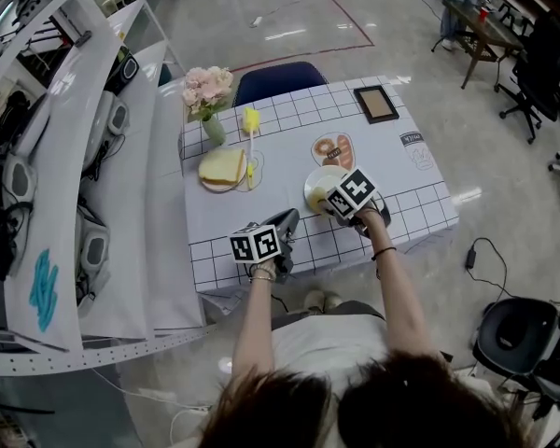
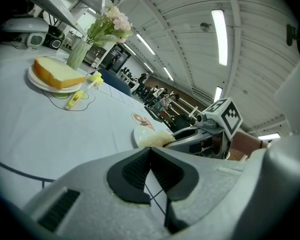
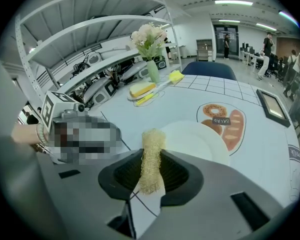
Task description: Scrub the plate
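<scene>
Leftmost on the table (image 1: 401, 199) stand a vase (image 1: 213, 129) of flowers, a slice of bread (image 1: 222, 166) on its own dish and a yellow brush (image 1: 251, 124). All are well apart from the work and play no part in it.

Nearer the person, the left gripper (image 1: 287, 220) hangs low over the cloth by the near edge. In its own view its jaws are pressed together with nothing between them. It is near the plate (image 1: 315, 183) but apart from it, so it steadies nothing.

To its right, the white plate sits near the middle of the table, just this side of a printed doughnut (image 1: 334, 149) on the cloth. The right gripper (image 1: 329, 198) comes in over the plate's near rim. Its jaws are clamped on a pale, fibrous scrubber (image 3: 151, 159), which stands up between the pads and reaches to the near edge of the plate (image 3: 197, 139). In the left gripper view the scrubber (image 2: 152, 139) seems to lie on the plate (image 2: 140, 133) at that rim. Whether it presses down or only hovers there I cannot tell.

As for progress, the tool is in hand and brought to the plate, so the fetching looks done. The plate's face shows bare and dry white, with no suds, water or streaks. I would judge the scrubbing itself to be at its very start. What is left is the real work: strokes carried from the near rim across the middle to the far side. The left gripper could perhaps be set against the rim so the plate does not slide on the smooth cloth.
</scene>
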The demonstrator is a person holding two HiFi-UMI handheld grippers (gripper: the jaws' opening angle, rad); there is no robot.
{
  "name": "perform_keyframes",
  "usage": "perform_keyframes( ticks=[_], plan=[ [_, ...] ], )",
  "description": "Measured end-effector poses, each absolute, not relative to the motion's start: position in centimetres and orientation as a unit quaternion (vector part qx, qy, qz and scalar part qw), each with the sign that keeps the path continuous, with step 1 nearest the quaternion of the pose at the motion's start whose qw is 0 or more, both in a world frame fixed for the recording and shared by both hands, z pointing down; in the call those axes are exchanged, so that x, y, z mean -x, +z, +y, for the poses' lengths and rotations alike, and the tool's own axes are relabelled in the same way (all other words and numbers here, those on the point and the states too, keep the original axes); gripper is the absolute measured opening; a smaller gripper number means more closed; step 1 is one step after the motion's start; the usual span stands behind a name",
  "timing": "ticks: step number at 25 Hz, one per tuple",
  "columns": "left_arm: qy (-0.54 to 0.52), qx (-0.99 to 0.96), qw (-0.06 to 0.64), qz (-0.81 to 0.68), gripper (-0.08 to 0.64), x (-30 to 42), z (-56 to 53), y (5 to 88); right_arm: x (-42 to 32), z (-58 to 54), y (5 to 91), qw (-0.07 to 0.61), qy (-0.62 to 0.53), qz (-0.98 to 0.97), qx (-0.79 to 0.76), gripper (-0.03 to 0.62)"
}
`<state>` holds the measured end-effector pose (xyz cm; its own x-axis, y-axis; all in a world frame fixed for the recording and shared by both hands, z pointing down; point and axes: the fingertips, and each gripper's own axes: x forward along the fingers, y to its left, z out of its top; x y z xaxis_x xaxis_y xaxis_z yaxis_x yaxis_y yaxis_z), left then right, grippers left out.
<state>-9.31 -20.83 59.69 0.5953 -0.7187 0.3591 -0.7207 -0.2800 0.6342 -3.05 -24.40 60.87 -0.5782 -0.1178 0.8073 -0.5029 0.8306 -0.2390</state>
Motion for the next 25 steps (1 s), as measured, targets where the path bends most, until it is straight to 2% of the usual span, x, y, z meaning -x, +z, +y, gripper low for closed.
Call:
perform_keyframes(
  ticks=[25],
  plan=[
    [0.009, -0.816, 0.384, -0.432, 0.011, 9.6, -21.7, 59.1, 4.0, -28.5, 61.0, 0.378, 0.195, -0.869, -0.254, 0.084]
  ],
)
